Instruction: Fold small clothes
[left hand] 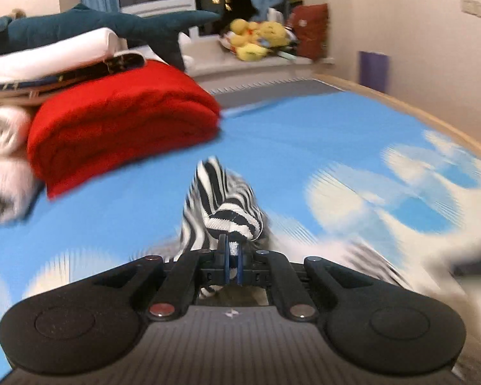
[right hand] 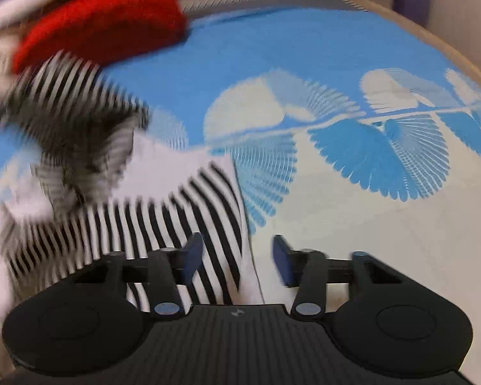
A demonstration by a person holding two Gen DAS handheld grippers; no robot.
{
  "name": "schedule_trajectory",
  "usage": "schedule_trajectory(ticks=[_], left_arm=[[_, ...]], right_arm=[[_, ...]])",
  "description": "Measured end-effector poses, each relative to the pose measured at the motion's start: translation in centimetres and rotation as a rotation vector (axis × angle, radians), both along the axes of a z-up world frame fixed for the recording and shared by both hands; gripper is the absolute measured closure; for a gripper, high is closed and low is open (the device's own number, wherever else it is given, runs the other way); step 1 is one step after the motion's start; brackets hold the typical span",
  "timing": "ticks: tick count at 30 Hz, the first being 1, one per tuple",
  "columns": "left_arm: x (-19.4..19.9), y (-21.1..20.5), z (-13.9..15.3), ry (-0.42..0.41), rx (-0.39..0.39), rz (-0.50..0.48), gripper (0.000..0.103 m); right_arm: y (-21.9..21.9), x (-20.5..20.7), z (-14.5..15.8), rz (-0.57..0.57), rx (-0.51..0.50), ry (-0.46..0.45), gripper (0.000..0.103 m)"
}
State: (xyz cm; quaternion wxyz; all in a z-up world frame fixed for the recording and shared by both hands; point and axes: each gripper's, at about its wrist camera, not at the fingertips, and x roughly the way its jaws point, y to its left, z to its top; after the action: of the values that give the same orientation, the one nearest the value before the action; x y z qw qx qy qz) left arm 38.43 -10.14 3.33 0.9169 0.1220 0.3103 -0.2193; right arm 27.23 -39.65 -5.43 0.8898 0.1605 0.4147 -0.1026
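Two grippers work one striped garment (right hand: 182,221) on the blue cloud-print sheet (left hand: 304,128). The left gripper (left hand: 230,252) has its blue pads pressed together on a hemmed edge of the black-and-white cloth, which bunches up just ahead of the fingertips. The right gripper (right hand: 237,256) stands wide with nothing between its pads; its left pad sits over the striped cloth, its right over bare sheet.

Risk, as I judge it: the pinch looks thin — only the hem is caught, so a quick pull could slip it free and let the fold collapse. Dragging the cloth toward the folded red blanket (left hand: 122,128) could also snag it against that stack.

Much is hard to read. Both views smear with motion, so the garment's far half in the right wrist view is a grey blur, and what kind of garment it is cannot be told. How much cloth hangs below the left gripper is hidden by its body.
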Motion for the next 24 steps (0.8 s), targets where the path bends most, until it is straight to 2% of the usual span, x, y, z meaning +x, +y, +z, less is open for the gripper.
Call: schedule_trajectory(ticks=[2, 4, 5, 7, 8, 9, 12, 14, 15, 16, 19, 22, 24], left_arm=[[-7.2, 0.8, -0.1, 0.072, 0.003, -0.026, 0.098], [-13.4, 1.8, -1.3, 0.225, 0.017, -0.062, 0.097], [-15.3, 2.1, -1.8, 0.279, 0.039, -0.082, 0.093], [-18.0, 3.0, -2.3, 0.326, 0.109, -0.064, 0.090], [-18.0, 3.8, -2.0, 0.335, 0.104, -0.025, 0.087], [-17.4, 4.6, -1.6, 0.336, 0.065, 0.018, 0.083], [-13.0, 7.8, -0.5, 0.384, -0.127, 0.229, 0.078], [-10.0, 8.7, -1.1, 0.440, -0.255, 0.289, 0.067], [-8.4, 9.2, -2.1, 0.483, -0.295, 0.333, 0.062], [-7.1, 9.3, -3.3, 0.526, -0.301, 0.382, 0.062], [-4.6, 10.1, -7.7, 0.632, -0.251, 0.502, 0.062], [-4.1, 11.0, -11.1, 0.739, -0.245, 0.573, 0.063], [-3.6, 11.3, -12.0, 0.761, -0.275, 0.561, 0.063]], right_arm=[[-0.4, -0.5, 0.8, -0.024, 0.036, -0.055, 0.078], [-0.6, -0.8, 1.3, -0.034, 0.071, -0.087, 0.079], [-0.6, -0.8, 1.4, -0.028, 0.090, -0.095, 0.078], [-0.5, -0.8, 1.3, -0.004, 0.141, -0.097, 0.078], [-0.5, -0.7, 1.1, 0.000, 0.169, -0.094, 0.078], [-0.4, -0.7, 1.0, 0.005, 0.195, -0.090, 0.077], [0.7, -0.1, 0.1, 0.061, 0.244, -0.056, 0.064], [1.7, 0.1, -0.7, 0.092, 0.277, -0.018, 0.062], [2.1, 0.4, -1.2, 0.109, 0.296, 0.003, 0.062], [2.6, 0.7, -1.7, 0.123, 0.307, 0.021, 0.062], [4.1, 1.6, -3.0, 0.167, 0.338, 0.081, 0.058], [6.0, 2.1, -4.8, 0.205, 0.311, 0.172, 0.056], [7.5, 2.4, -6.0, 0.237, 0.269, 0.221, 0.056]])
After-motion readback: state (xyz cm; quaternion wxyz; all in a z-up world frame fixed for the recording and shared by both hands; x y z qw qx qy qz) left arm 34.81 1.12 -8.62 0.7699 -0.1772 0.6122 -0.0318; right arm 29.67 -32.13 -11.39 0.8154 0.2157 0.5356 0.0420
